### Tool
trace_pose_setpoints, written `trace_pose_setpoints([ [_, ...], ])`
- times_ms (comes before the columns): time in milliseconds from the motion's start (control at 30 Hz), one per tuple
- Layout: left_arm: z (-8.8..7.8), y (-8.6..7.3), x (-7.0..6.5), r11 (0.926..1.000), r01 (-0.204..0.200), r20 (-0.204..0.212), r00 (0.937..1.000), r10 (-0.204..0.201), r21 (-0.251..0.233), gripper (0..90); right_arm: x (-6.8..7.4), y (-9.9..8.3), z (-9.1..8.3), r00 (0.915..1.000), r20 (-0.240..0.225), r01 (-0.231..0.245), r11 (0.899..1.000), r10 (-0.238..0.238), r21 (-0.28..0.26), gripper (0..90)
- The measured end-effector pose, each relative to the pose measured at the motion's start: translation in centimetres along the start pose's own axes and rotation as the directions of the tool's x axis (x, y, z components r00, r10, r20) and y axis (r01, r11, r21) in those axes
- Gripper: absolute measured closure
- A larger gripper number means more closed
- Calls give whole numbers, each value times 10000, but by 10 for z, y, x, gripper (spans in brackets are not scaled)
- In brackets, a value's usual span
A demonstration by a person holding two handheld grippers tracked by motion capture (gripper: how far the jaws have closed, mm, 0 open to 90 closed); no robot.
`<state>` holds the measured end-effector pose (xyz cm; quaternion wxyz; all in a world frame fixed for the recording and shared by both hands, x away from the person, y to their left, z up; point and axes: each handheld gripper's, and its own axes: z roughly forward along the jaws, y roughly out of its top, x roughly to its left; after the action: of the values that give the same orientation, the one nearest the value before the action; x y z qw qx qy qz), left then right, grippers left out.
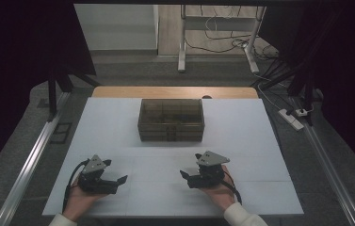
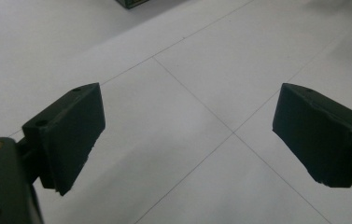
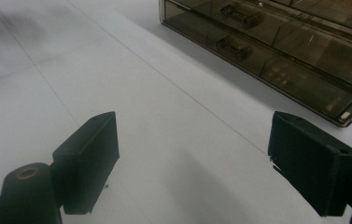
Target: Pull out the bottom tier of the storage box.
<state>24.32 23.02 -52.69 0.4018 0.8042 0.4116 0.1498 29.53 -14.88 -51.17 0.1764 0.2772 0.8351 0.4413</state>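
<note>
A smoky see-through drawer box [image 1: 170, 120] stands at the middle of the white table top [image 1: 241, 136], its drawer fronts facing me. In the right gripper view the drawer box [image 3: 281, 44] lies at the upper right, with two small drawer handles showing. My left gripper [image 1: 116, 171] rests low at the near left, held in a hand, and its jaws are spread wide with nothing between them. My right gripper [image 1: 190, 165] sits at the near right, also open and empty. Both point inward across the table. Bare table shows between the jaws of the left gripper [image 2: 187, 135] and of the right gripper [image 3: 192, 158].
Metal rails [image 1: 29, 165] run along both sides of the table. Behind it are a wooden edge [image 1: 175, 92], a desk frame with cables [image 1: 222, 33] and a power strip [image 1: 292, 118] on the floor. A corner of the box [image 2: 134, 3] shows in the left gripper view.
</note>
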Motion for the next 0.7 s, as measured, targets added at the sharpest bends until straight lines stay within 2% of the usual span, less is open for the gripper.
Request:
trace_pose_setpoints([
  [700,0,-1,0,10000,-10,25,10000,9,17,92,13,10,18,9993,190,320,9995,-318,-77,162],
])
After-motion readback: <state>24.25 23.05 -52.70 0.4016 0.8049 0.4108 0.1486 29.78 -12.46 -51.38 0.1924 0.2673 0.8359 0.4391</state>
